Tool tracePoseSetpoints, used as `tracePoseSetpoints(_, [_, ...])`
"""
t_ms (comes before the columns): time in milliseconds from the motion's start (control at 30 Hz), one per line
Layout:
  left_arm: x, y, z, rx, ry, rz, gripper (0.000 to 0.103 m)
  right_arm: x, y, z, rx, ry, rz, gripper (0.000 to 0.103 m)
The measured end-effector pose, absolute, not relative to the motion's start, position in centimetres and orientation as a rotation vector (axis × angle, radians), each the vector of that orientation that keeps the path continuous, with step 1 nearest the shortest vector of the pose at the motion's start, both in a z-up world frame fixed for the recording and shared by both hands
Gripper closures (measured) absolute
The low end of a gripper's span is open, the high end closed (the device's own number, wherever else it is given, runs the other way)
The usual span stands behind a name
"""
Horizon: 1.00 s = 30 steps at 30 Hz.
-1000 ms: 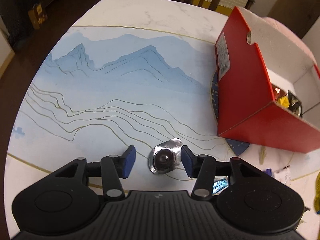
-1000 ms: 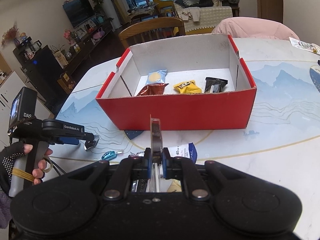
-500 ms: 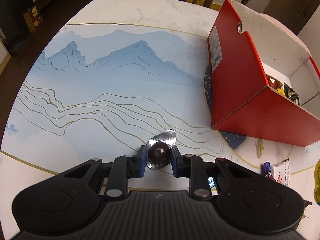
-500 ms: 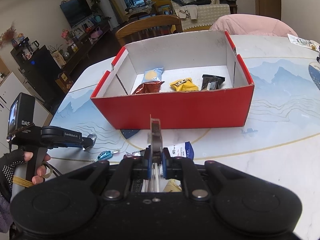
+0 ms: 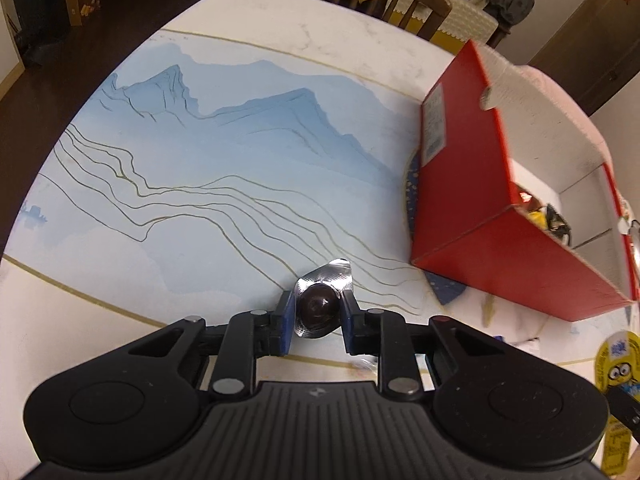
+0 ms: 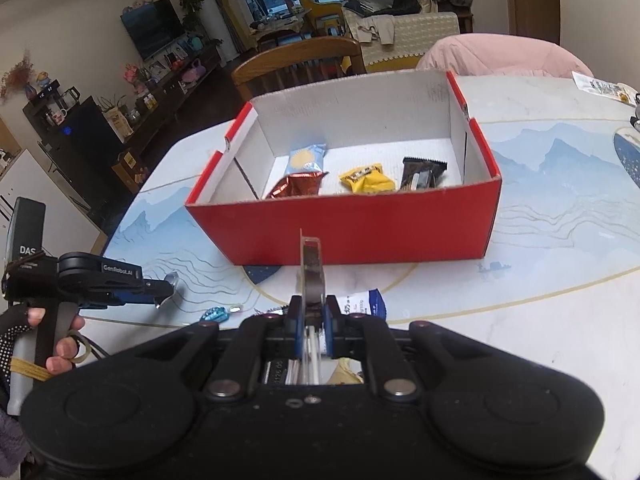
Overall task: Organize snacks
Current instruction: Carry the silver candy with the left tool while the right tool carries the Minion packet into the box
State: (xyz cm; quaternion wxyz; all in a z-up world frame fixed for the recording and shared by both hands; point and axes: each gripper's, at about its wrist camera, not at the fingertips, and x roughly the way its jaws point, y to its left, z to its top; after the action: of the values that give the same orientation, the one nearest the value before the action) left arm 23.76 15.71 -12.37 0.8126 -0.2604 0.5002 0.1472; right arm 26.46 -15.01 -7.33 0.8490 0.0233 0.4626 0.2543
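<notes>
My left gripper [image 5: 317,316] is shut on a silver foil cup with a dark chocolate [image 5: 318,305], held just above the table to the left of the red box [image 5: 460,200]. The right wrist view shows that left gripper [image 6: 162,290] with the foil cup [image 6: 172,280] at its tip, left of the red box [image 6: 360,228]. My right gripper [image 6: 311,320] is shut on a thin clear snack packet [image 6: 310,268] standing edge-on in front of the box. Inside the box lie a light blue pack [image 6: 306,160], a red-brown pack [image 6: 296,186], a yellow pack [image 6: 366,180] and a dark pack [image 6: 422,172].
Loose snacks lie on the table before the box: a blue foil candy [image 6: 216,314], a white-and-blue packet [image 6: 362,304] and a yellow cartoon packet [image 5: 618,364]. A wooden chair [image 6: 296,60] stands behind the table, a pink cushion [image 6: 500,56] to its right. A gloved hand [image 6: 36,340] holds the left tool.
The left jaws closed on the foil chocolate cup and lifted it slightly toward the box. The right gripper kept still with its packet.
</notes>
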Motion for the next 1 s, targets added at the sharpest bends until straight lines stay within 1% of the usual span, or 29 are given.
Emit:
tracePoseSetpoints(267, [24.1, 13.7, -7.4, -0.548, 1.014, 0.226, 0.080, 27.9, -15.6, -5.1, 0.069, 0.940, 0.535, 0.095])
tracePoseSetpoints(567, [28.0, 10.2, -2.9, -0.486, 0.968, 0.117, 0.080, 31.8, -15.6, -3.5, 0.041, 0.894, 0.509, 0.095])
tracePoseSetpoints(767, [32.0, 8.7, -1.8, -0.436, 0.970, 0.097, 0.080, 36.4, -15.5, -3.3, 0.031, 0.891, 0.475, 0.095])
tracePoseSetpoints(1000, [36.3, 8.0, -3.3, -0.363, 1.004, 0.137, 0.080, 41.6, -14.9, -5.6, 0.062, 0.980, 0.467, 0.095])
